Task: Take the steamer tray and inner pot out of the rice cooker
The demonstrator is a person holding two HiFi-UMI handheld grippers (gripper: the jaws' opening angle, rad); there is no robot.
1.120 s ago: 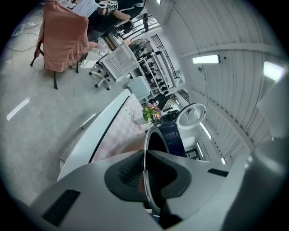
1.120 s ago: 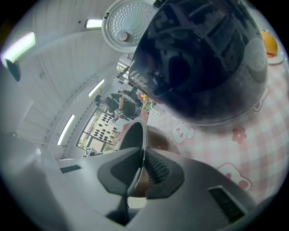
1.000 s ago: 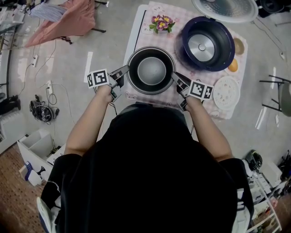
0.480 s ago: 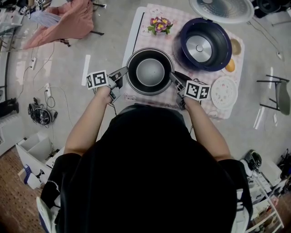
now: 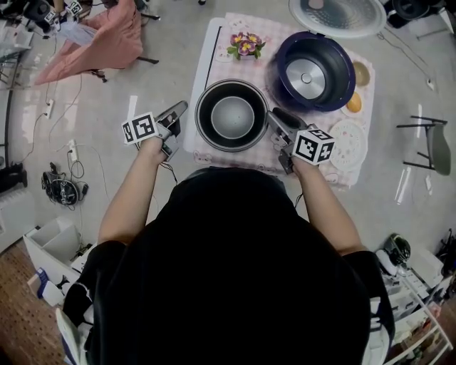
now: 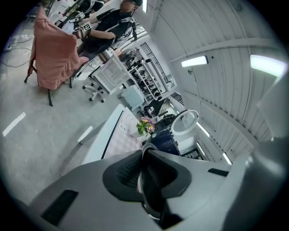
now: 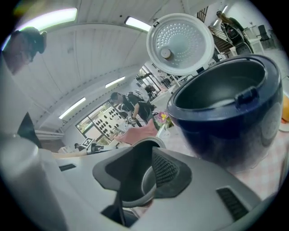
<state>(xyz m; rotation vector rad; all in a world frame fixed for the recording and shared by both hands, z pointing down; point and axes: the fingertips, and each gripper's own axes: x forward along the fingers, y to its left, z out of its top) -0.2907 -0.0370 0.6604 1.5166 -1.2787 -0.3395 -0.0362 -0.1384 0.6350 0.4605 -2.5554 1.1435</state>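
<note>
Close in, the left gripper sits at the 9 o'clock side of the inner pot. Its jaws are drawn together and its tip is just beside the rim. At the pot's 4 o'clock is the right gripper, whose jaws have just been opening; the rim stands between them, unpressed. The pot rests upright on the table. Farther off, at the pot's 1 o'clock, the navy rice cooker stands open with its lid raised behind. Flowers sit at 12 o'clock.
</note>
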